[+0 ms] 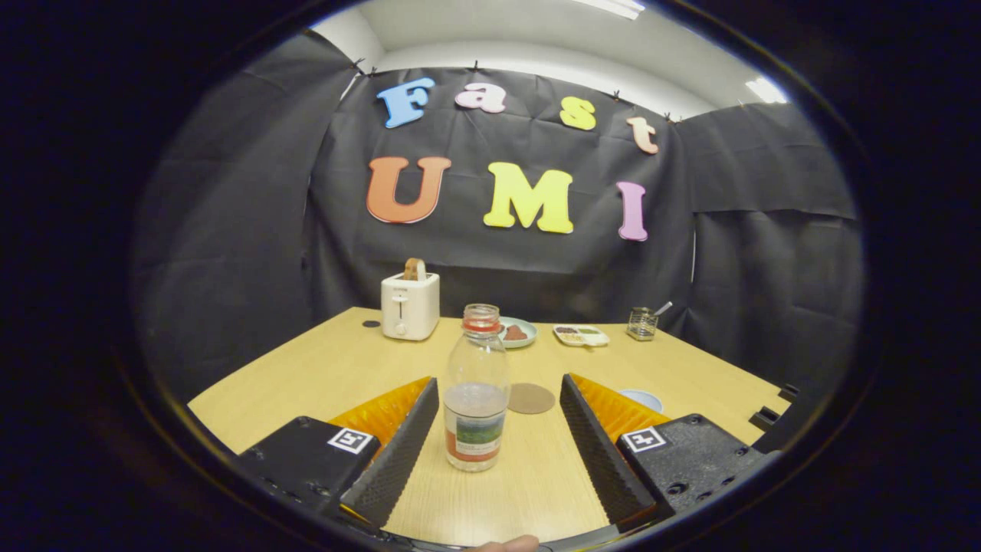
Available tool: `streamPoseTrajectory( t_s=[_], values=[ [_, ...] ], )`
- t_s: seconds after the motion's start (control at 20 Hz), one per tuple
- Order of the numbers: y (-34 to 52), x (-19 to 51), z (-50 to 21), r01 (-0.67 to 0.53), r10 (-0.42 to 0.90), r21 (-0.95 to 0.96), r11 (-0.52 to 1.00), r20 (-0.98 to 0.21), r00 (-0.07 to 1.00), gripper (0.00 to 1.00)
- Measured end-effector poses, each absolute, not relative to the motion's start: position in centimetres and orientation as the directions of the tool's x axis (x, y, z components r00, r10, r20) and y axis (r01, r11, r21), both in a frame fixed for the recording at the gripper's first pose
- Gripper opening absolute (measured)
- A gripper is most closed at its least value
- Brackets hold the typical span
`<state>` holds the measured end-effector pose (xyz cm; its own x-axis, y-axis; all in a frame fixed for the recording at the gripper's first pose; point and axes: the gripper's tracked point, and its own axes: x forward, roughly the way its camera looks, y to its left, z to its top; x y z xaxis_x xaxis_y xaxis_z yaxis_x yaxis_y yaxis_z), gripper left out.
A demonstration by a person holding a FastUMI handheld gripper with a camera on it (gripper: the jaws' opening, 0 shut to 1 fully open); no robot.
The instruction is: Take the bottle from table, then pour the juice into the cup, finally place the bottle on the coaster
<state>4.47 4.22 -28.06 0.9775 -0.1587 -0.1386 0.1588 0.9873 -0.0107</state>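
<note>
A clear plastic bottle (477, 391) with no cap, a red neck ring and a printed label stands upright on the wooden table (322, 376), about a third full of clear liquid. It stands between the fingers of my gripper (498, 383), nearer the left one, and neither ribbed pad touches it. The gripper is open. A round brown coaster (531, 399) lies flat just beyond the bottle, to its right. A pale blue cup (642, 399) peeks out behind the right finger (594, 437), mostly hidden by it.
At the back of the table stand a white toaster (410, 304) with a slice in it, a plate (518, 332) with food, a small divided dish (581, 335) and a glass jar (641, 323) with a spoon. A fingertip shows at the near edge.
</note>
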Motion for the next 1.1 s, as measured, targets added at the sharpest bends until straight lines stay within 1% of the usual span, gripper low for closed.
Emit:
streamPoseTrajectory(
  t_s=[0.2,0.45,0.7,0.75,0.85,0.9,1.0,1.05,1.1],
  values=[
    [4.8,5.8,-30.4,0.166,-0.163,0.023,0.986,-0.111,0.98,1.0],
    [4.6,8.1,-34.7,0.149,-0.14,0.046,0.988,-0.16,0.977,1.0],
    [4.9,9.9,-33.5,0.133,-0.127,0.044,0.99,-0.114,0.985,1.0],
    [5.1,10.6,-33.6,0.13,-0.124,0.045,0.99,-0.114,0.986,1.0],
    [6.4,12.6,-33.5,0.088,-0.081,0.054,0.995,-0.11,0.991,1.0],
    [6.9,13.5,-33.6,0.074,-0.069,0.04,0.996,-0.127,0.99,1.0],
    [6.1,14.0,-32.7,0.079,-0.077,0.016,0.997,-0.112,0.991,1.0],
    [6.0,14.2,-32.7,0.069,-0.067,0.017,0.997,-0.112,0.991,0.81],
    [5.7,14.2,-32.6,0.064,-0.06,0.034,0.997,-0.113,0.992,0.82]
  ],
)
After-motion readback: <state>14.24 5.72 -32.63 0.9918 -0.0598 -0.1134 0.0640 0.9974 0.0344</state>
